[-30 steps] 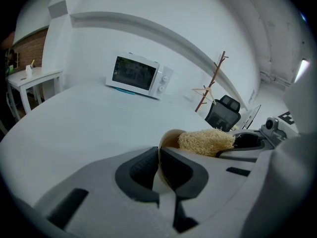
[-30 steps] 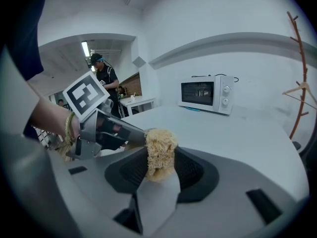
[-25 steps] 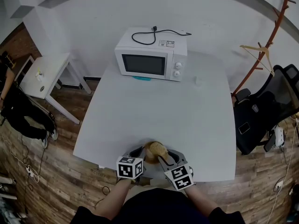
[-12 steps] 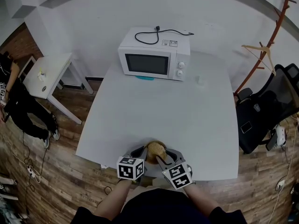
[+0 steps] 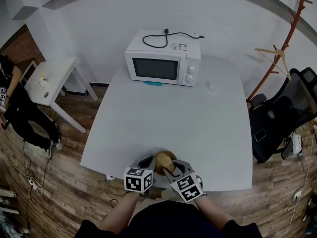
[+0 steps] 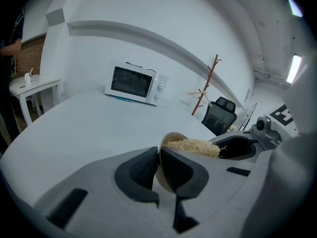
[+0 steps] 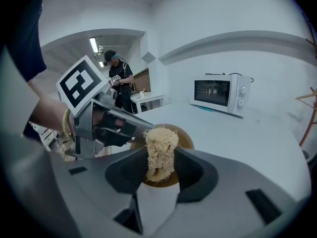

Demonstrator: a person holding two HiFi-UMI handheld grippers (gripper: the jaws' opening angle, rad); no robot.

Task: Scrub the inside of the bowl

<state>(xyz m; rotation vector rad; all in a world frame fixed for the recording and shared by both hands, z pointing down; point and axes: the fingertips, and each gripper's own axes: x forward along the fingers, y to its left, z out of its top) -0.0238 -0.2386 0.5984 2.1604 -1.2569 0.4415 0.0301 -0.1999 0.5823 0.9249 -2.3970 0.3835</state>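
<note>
A tan bowl (image 5: 162,159) sits at the near edge of the white table, tipped on its side. My left gripper (image 5: 147,164) is shut on its rim; in the left gripper view the thin bowl wall (image 6: 162,176) is pinched between the two pads. My right gripper (image 5: 172,169) is shut on a straw-coloured fibrous scrubber (image 7: 159,150), which presses into the bowl's brown inside (image 7: 186,139). The scrubber (image 6: 194,146) also shows over the bowl's rim in the left gripper view, with the right gripper (image 6: 238,148) behind it. The left gripper (image 7: 110,129) holds the bowl's left side.
A white microwave (image 5: 162,57) with a black cord stands at the table's far end, and a small white cup (image 5: 211,86) is to its right. The table (image 5: 168,118) ends just under the grippers. A side table (image 5: 47,78), a person (image 5: 20,110), an office chair (image 5: 282,118) and a coat rack (image 5: 286,38) surround it.
My right gripper with the scrubber has slid a little to the left across the bowl. The left gripper keeps its hold in the same place.
</note>
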